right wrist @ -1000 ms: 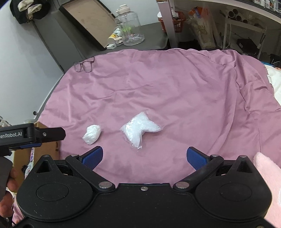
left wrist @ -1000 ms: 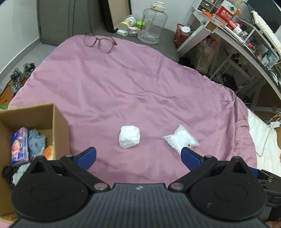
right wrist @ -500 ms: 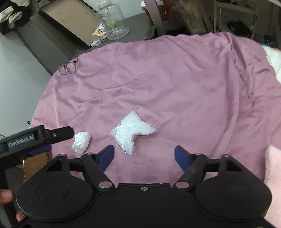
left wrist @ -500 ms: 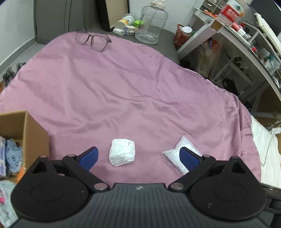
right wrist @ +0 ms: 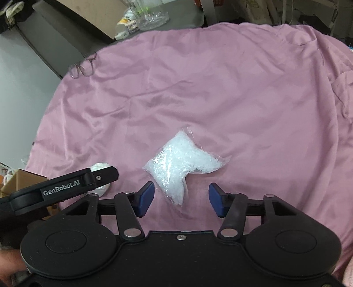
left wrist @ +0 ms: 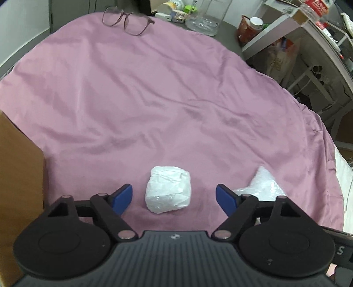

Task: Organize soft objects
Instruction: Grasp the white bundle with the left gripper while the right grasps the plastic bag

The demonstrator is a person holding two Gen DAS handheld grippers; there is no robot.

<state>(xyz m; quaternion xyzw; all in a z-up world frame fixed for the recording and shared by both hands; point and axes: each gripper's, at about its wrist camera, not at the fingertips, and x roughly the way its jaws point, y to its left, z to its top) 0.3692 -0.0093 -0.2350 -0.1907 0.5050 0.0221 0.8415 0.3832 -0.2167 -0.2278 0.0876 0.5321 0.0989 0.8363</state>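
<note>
We see our left gripper (left wrist: 174, 197) tilted down over the pink sheet (left wrist: 154, 99), its jaws closing with the white wad (left wrist: 168, 192) between the blue pads (left wrist: 122, 198) but not yet touched. Our right gripper (right wrist: 180, 199) is narrowing too, the clear bag (right wrist: 179, 163) of white bits lying just ahead, its near corner reaching between the pads, untouched. A cardboard box (left wrist: 19, 181) stands left of the left gripper. Glasses (left wrist: 128, 19) lie far ahead at the sheet's edge.
</note>
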